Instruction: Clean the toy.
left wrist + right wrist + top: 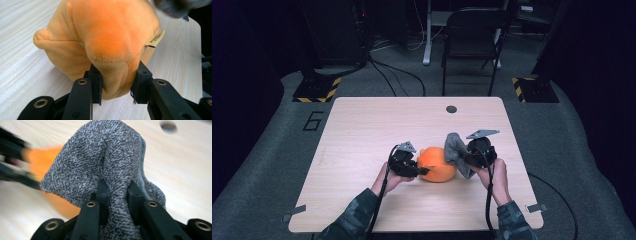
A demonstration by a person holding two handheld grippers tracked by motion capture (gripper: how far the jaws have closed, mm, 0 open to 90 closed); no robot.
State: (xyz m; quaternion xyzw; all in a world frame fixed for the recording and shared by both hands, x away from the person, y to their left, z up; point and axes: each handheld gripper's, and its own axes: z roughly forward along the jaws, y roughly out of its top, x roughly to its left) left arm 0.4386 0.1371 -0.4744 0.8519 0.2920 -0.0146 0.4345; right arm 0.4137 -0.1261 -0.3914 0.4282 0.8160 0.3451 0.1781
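From up top, the left gripper (421, 170) has its jaws clamped on the near-left side of an orange plush toy (438, 164) sitting on the wooden table (362, 130). The right gripper (463, 159) is just on the other side of the plush, pinching a grey cloth (455, 148) that bunches up above its jaws and brushes the plush's right side.

In the left gripper view, the left gripper (116, 85) squeezes a fat fold of the plush (110, 37) between both pads, so the toy is dead ahead of the jaws, with a small tan tag (155, 39) sticking out off to the right of them.

In the right gripper view, the right gripper (117, 195) is closed tight on a pinch of the cloth (100, 157), which fans out above the jaws. The orange plush (42, 155) is blurry, beyond and left of them.
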